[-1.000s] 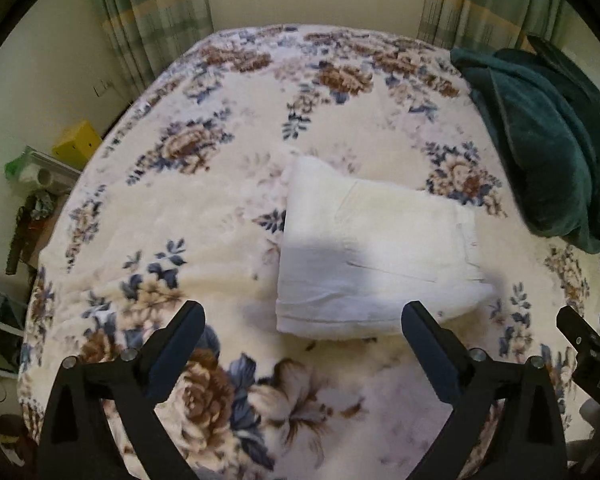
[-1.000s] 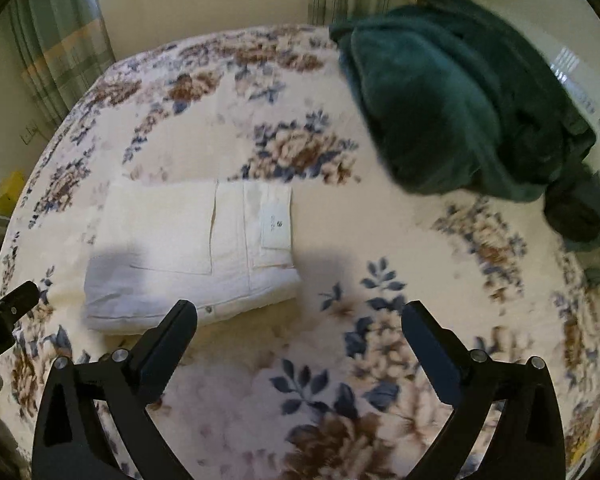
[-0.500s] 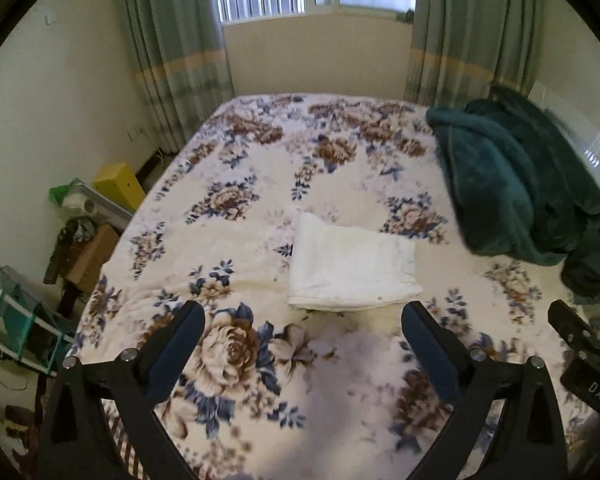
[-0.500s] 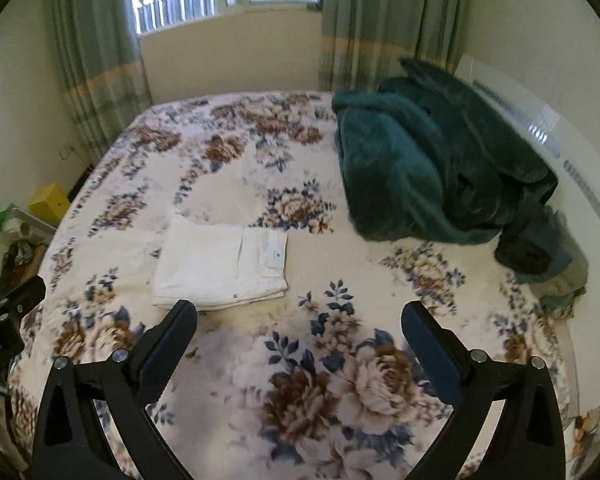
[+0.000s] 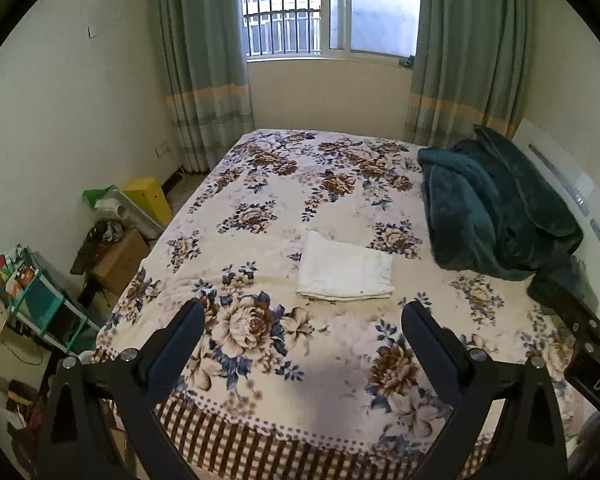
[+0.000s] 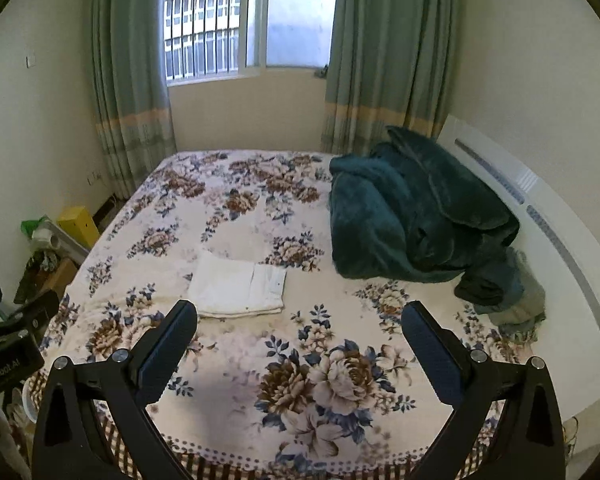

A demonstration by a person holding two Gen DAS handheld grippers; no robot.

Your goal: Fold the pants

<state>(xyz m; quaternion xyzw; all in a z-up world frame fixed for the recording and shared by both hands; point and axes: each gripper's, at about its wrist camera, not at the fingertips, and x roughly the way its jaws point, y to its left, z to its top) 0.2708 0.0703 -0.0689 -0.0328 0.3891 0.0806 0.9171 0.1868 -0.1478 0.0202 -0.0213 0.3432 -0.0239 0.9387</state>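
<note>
White pants (image 5: 346, 274) lie folded into a neat rectangle on the floral bedspread (image 5: 284, 208), near the middle of the bed; they also show in the right wrist view (image 6: 238, 290). My left gripper (image 5: 302, 320) is open and empty, held back over the foot of the bed, well short of the pants. My right gripper (image 6: 300, 318) is open and empty too, held back beside it. The right gripper's body shows at the right edge of the left wrist view.
A dark green blanket (image 5: 496, 216) is heaped on the bed's right side against a white headboard (image 6: 540, 216). Boxes, a yellow box (image 5: 148, 200) and a teal shelf (image 5: 40, 300) stand on the floor at left. Window and curtains at the far wall.
Both grippers have pulled back and up from the folded pants, which now look small and far away. The pants have not moved. Both stay open.
</note>
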